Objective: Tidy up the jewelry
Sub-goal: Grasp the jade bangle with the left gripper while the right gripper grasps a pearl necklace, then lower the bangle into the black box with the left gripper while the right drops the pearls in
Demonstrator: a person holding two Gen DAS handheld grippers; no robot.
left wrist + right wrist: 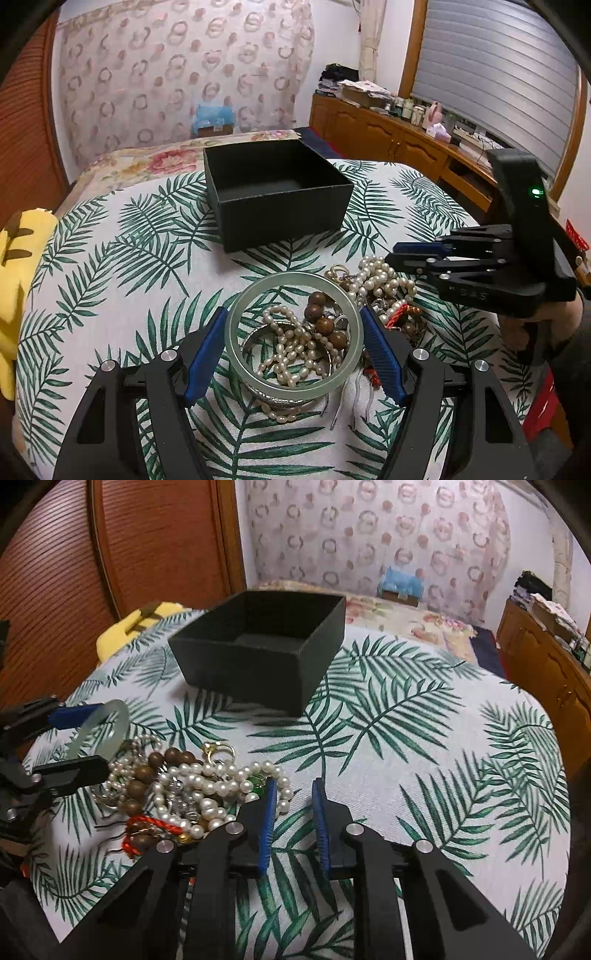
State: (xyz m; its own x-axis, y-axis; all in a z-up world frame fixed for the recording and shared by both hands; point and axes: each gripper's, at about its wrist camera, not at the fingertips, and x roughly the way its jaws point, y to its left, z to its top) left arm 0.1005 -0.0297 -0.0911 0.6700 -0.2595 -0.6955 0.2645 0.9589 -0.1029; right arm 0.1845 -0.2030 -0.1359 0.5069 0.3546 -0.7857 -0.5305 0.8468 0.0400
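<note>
Above the jewelry pile, left gripper fingers pinch the jade bangle across its rim, apparently for the black box; right gripper fingers slightly parted, empty.

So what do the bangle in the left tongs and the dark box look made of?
The bangle looks like pale green jade or glass: translucent and glossy, with the pearls visible through its ring. The box looks like matte black card, with thin straight walls and a faint grain.
</note>
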